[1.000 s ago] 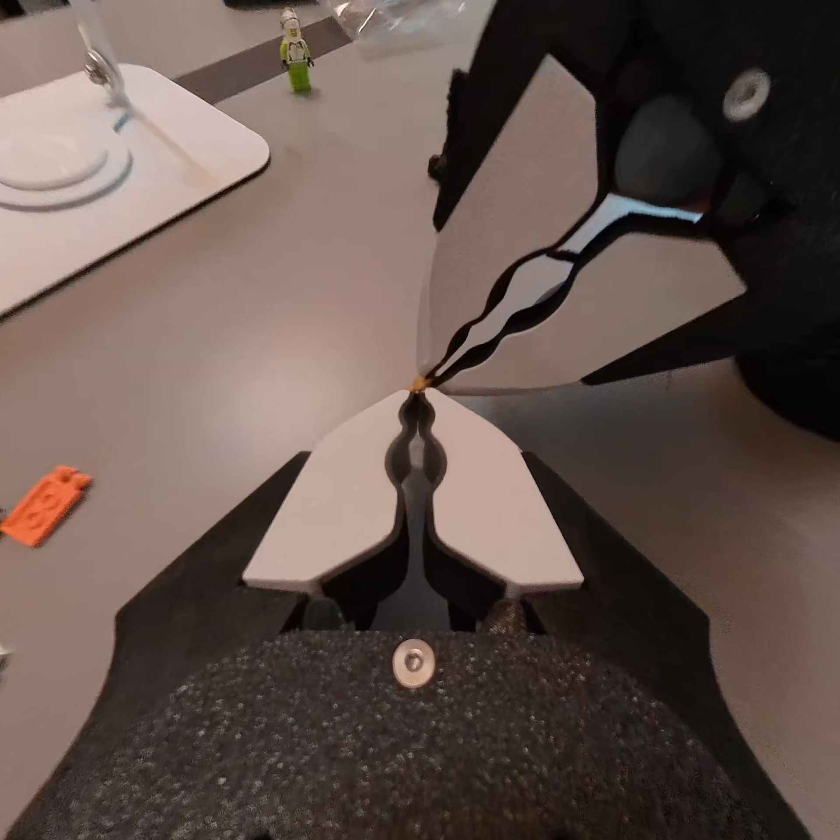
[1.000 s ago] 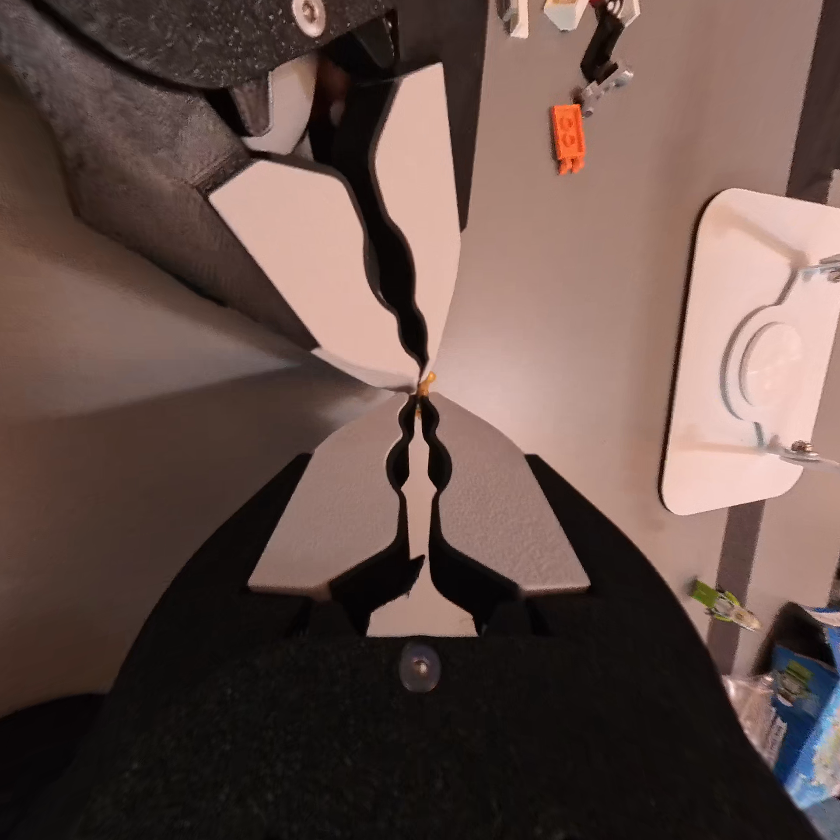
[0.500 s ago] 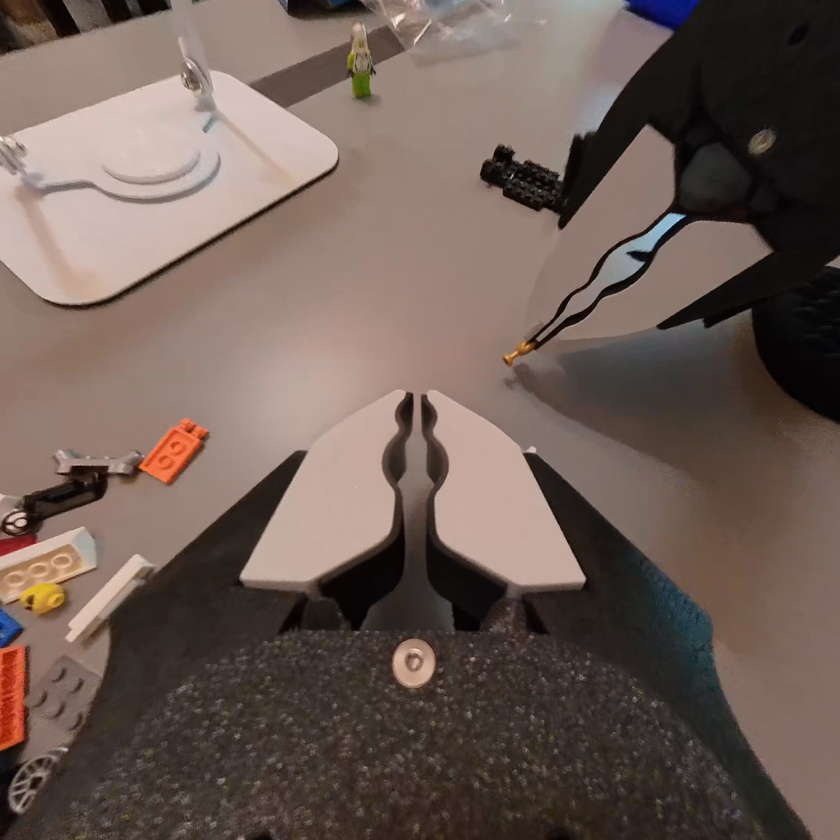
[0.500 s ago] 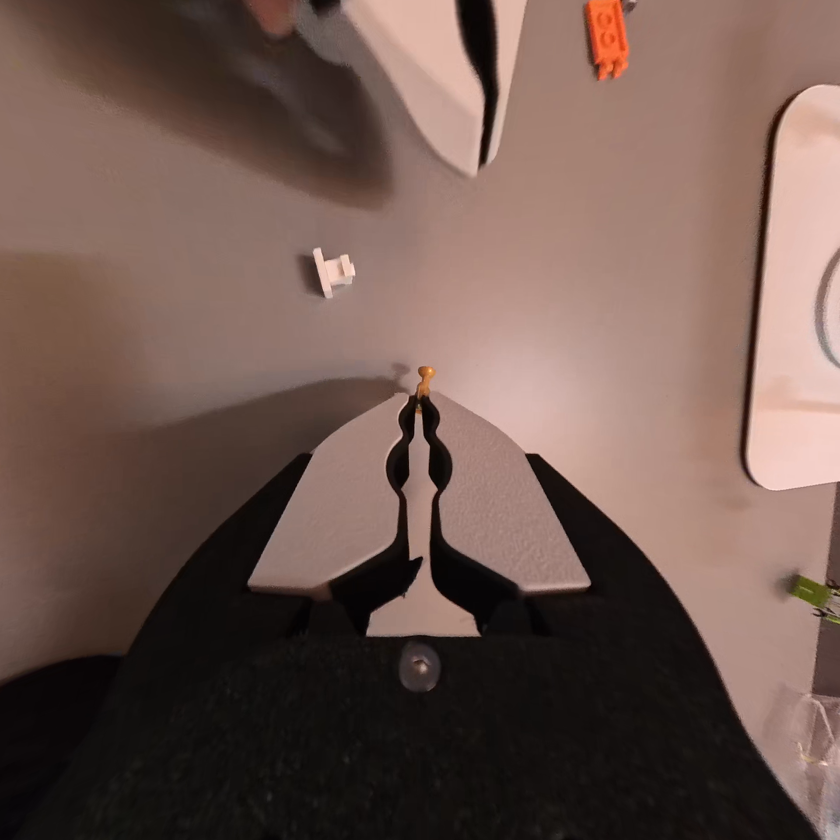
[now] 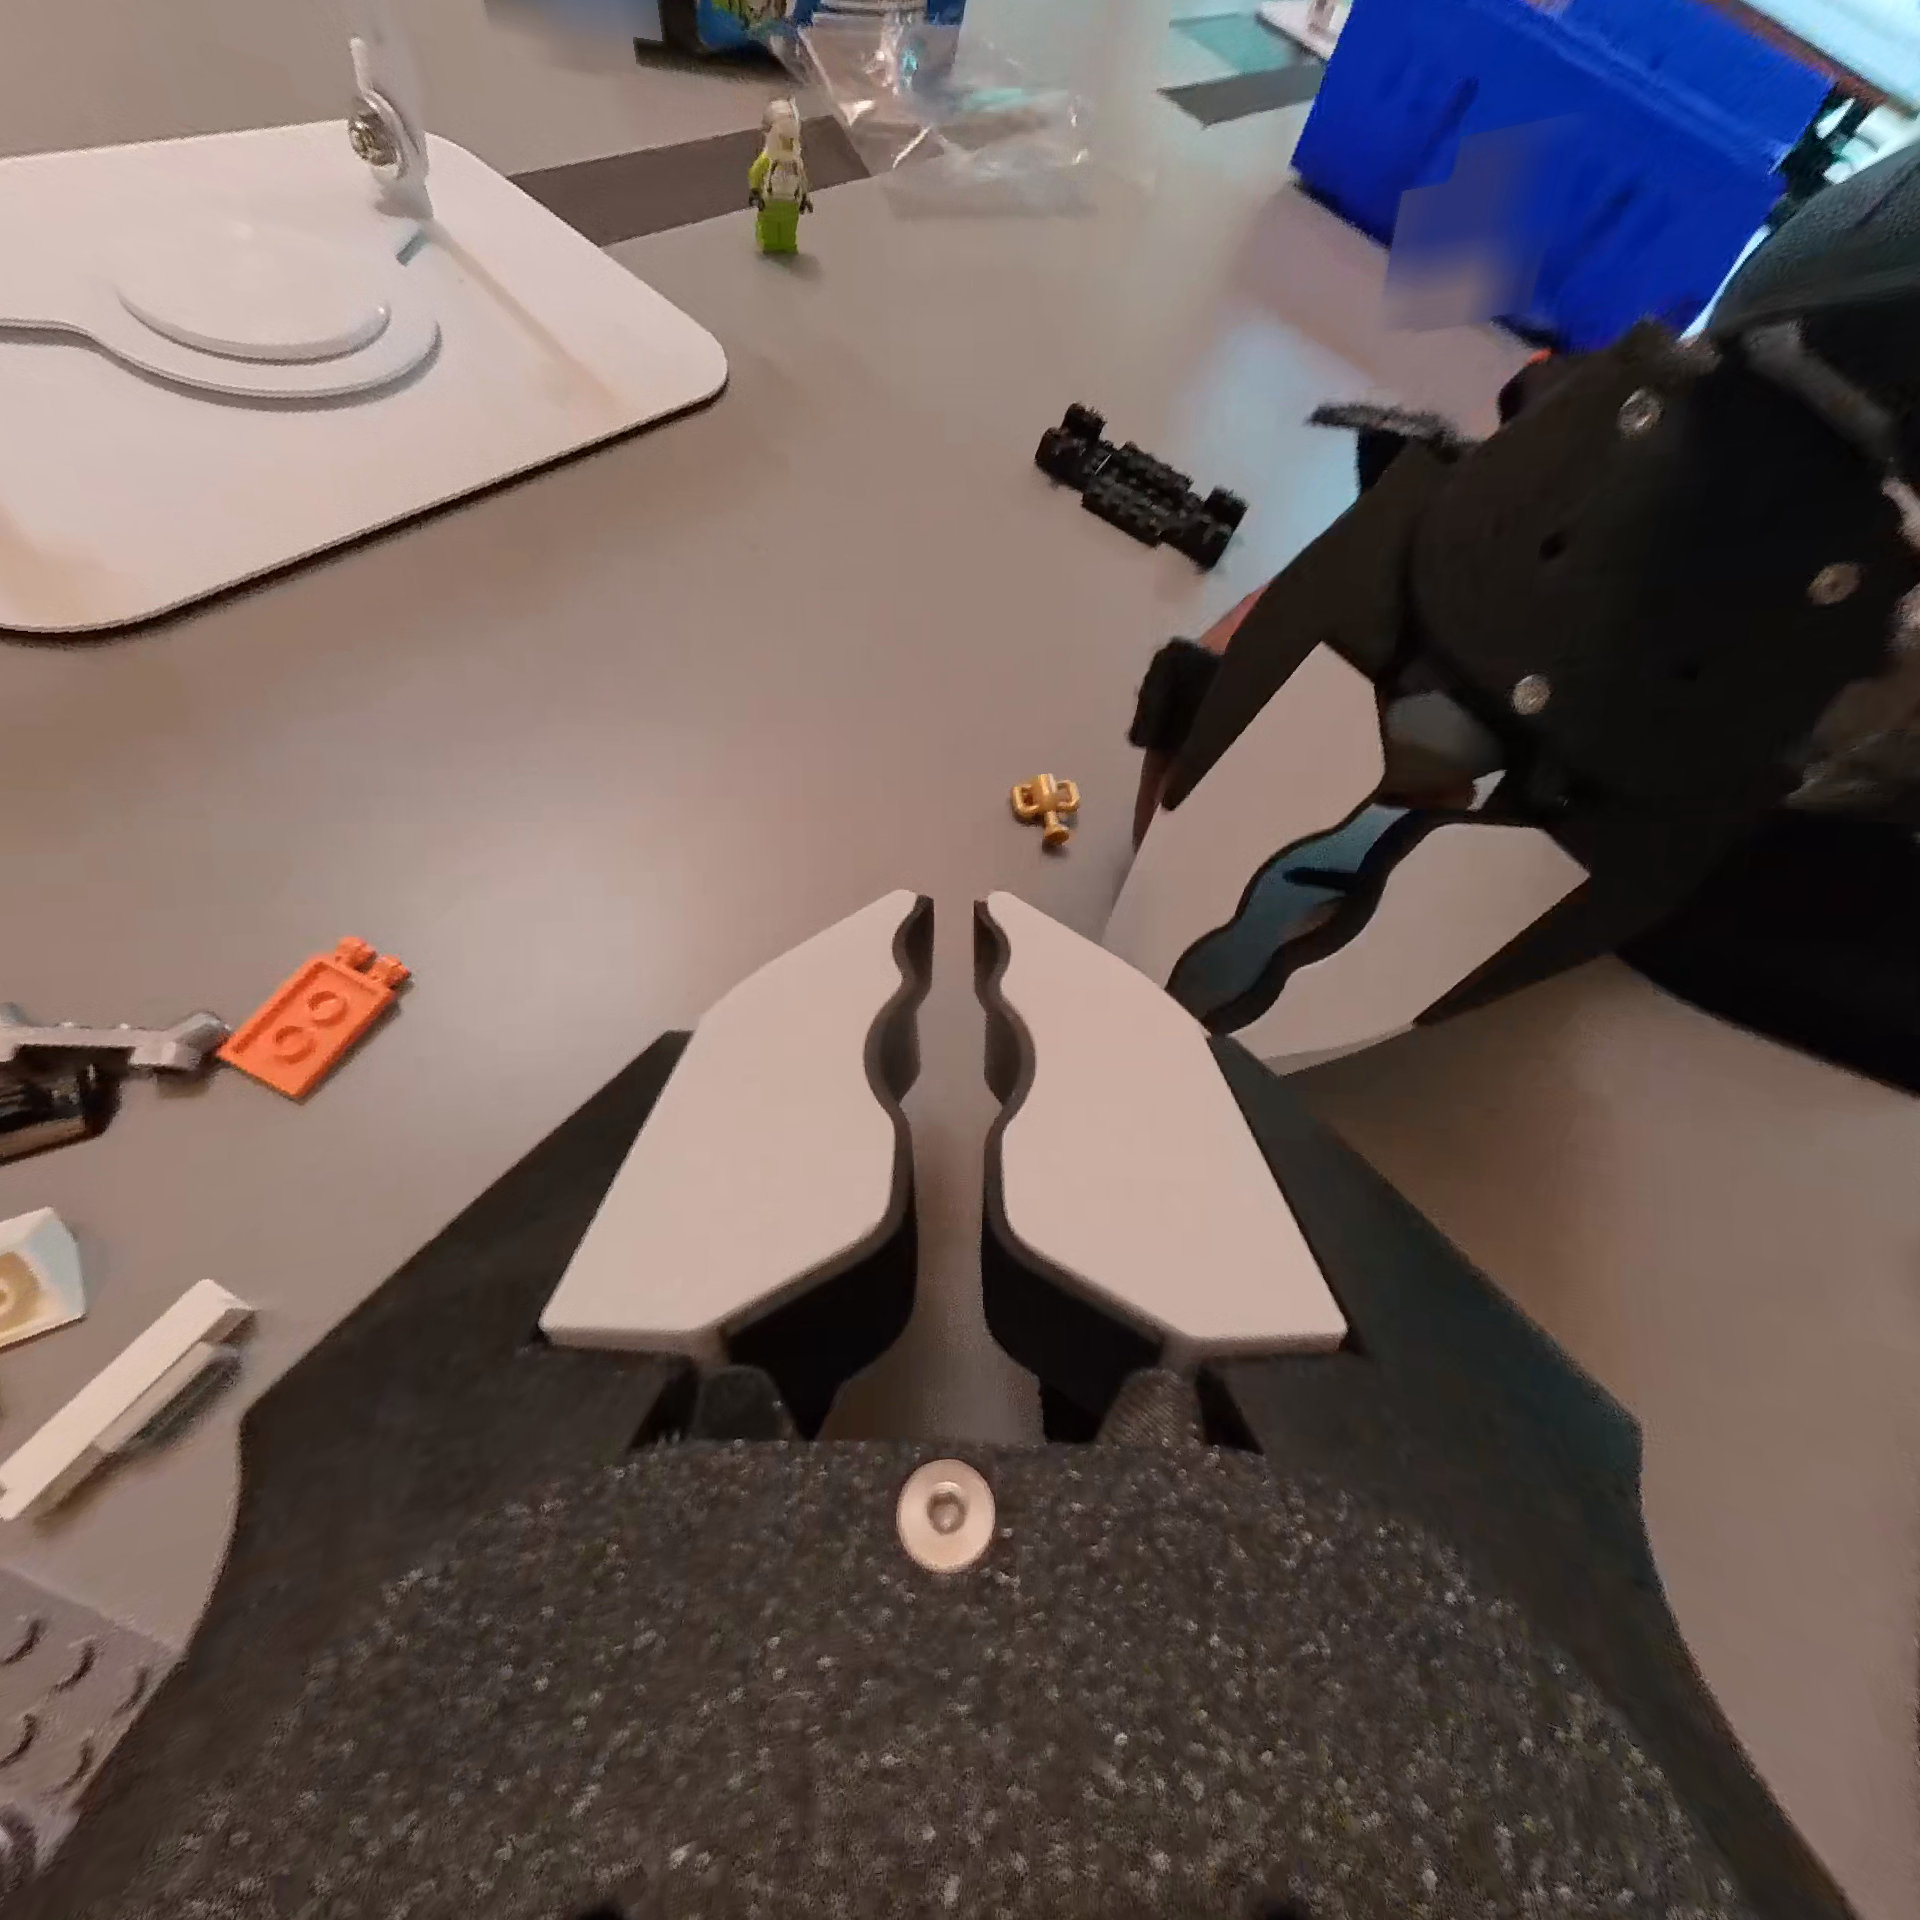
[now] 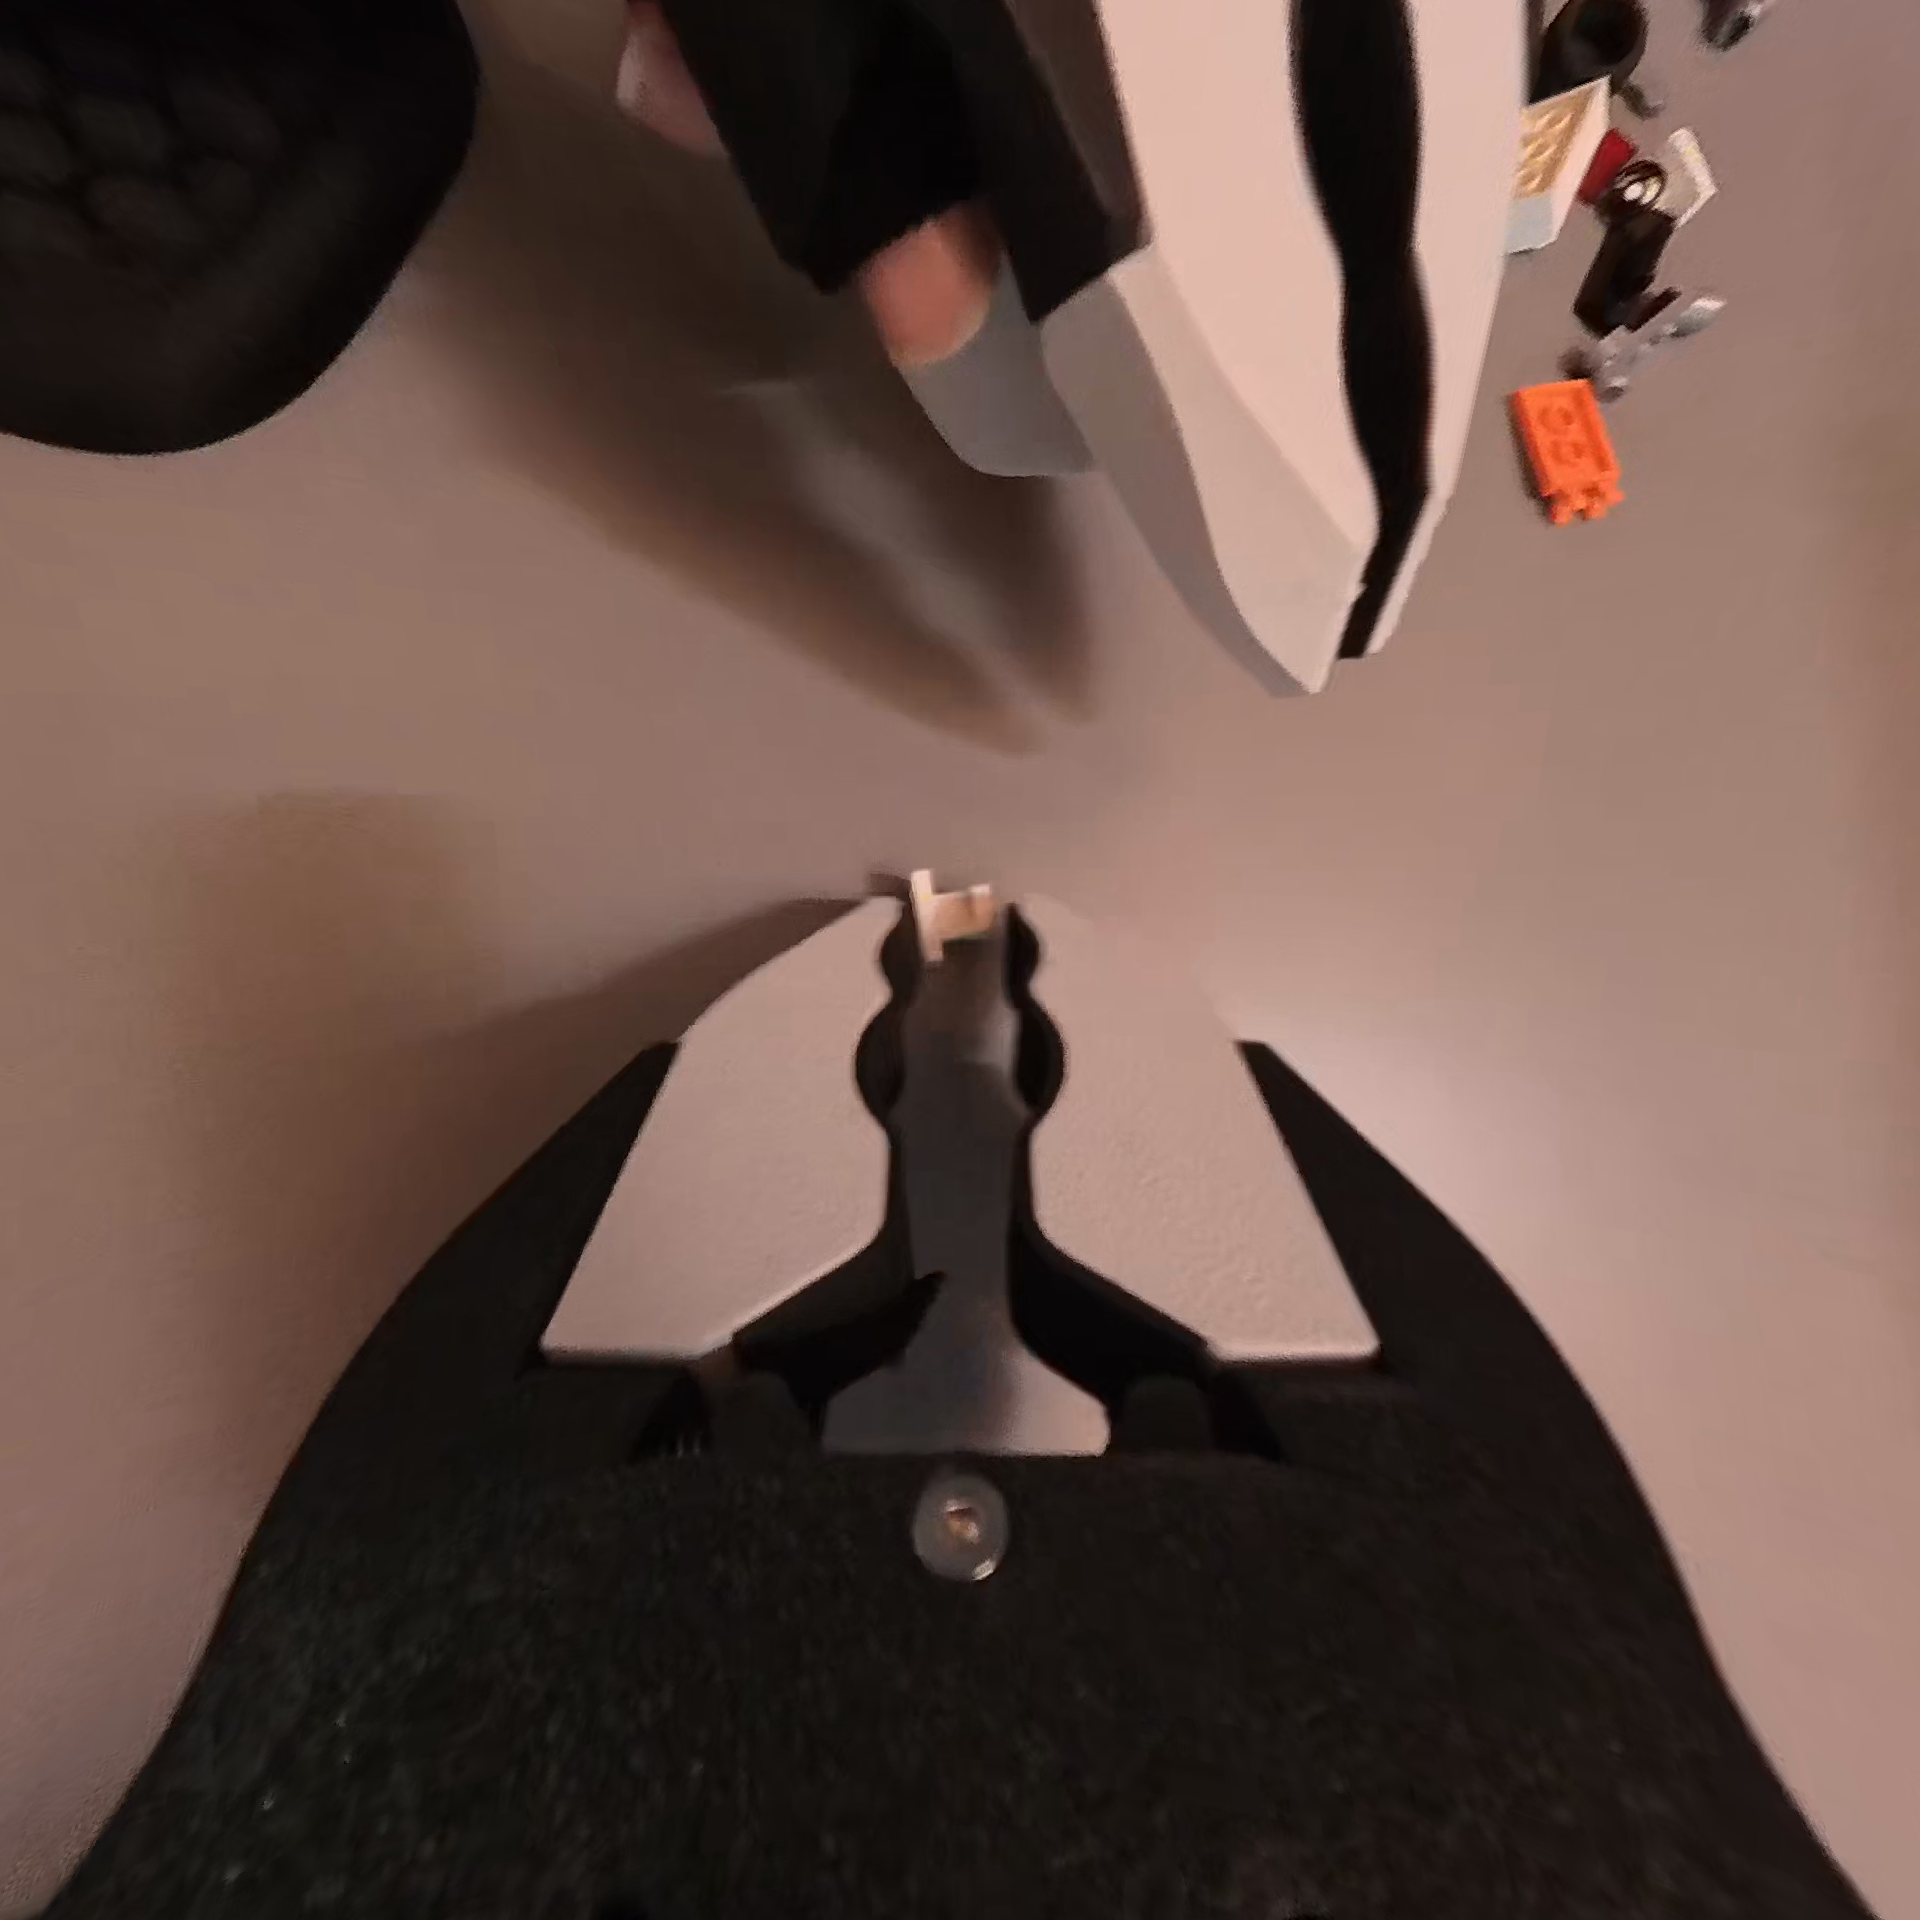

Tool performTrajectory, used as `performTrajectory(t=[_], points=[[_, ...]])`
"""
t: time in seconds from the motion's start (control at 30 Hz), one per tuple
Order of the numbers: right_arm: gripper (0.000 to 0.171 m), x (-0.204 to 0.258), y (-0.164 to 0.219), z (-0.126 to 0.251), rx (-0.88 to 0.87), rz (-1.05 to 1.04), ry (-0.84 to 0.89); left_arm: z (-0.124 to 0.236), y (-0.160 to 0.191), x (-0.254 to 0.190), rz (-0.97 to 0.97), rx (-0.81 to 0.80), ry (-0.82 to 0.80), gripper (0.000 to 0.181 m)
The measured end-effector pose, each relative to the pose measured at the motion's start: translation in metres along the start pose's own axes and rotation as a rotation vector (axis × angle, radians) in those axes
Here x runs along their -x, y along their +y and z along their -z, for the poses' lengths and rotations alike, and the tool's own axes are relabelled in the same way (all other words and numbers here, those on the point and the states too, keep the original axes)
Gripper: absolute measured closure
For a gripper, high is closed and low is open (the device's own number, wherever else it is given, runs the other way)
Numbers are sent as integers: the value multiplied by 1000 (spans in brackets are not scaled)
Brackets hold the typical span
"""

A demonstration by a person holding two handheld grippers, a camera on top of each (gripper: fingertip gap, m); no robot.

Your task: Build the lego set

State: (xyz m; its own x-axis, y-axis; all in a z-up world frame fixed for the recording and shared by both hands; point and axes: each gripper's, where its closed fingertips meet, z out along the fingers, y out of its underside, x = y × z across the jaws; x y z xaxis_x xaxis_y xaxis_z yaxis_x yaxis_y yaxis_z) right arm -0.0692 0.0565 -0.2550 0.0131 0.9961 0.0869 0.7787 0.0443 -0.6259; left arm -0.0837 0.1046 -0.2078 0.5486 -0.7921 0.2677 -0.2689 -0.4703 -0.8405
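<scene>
A small gold piece [image 5: 1047, 805] lies loose on the grey table, just beyond my left gripper [image 5: 951, 914]. The left gripper's jaws stand a narrow gap apart and hold nothing; it also shows in the right wrist view [image 6: 1351, 644]. My right gripper [image 6: 956, 914] points down at the table with its jaws parted. A small white clip piece [image 6: 951, 914] lies on the table between its tips. I cannot tell whether the tips touch it. In the left wrist view the right gripper [image 5: 1179, 971] is low at the right, its tips hidden behind my left finger.
A white tray with a stand [image 5: 312, 468] is at the far left. A green minifigure [image 5: 779, 177] and a clear bag stand behind it. A black chassis [image 5: 1138, 499] lies far right. An orange plate [image 5: 312, 1023] and loose pieces lie at the left. There is about 7 cm between the tips of the two grippers.
The right gripper let go of the gold piece, opened and moved over the white clip piece. The gold piece now lies on the table. The left gripper drew back.
</scene>
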Motion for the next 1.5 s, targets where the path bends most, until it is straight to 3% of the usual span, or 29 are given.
performTrajectory(t=[0.1,0.2,0.33,0.43,0.67,1.2,1.5], points=[[158,-8,-9,7,-76,30,76,2,-4,-1,71,-42,48,172],[158,-36,-39,49,-359,50,356,5,-18,-10,222,-143,183,168],[158,-50,-66,117,-620,172,751,25,-58,-44,566,-370,591,163],[158,-38,-80,132,-668,258,857,41,-78,-64,720,-491,832,159],[158,-25,-96,139,-702,319,921,47,-92,-90,781,-597,950,159],[158,-19,-100,142,-723,404,1013,53,-96,-92,908,-666,1067,164],[159,-22,-99,138,-664,430,1072,51,-95,-94,887,-655,1048,165]])
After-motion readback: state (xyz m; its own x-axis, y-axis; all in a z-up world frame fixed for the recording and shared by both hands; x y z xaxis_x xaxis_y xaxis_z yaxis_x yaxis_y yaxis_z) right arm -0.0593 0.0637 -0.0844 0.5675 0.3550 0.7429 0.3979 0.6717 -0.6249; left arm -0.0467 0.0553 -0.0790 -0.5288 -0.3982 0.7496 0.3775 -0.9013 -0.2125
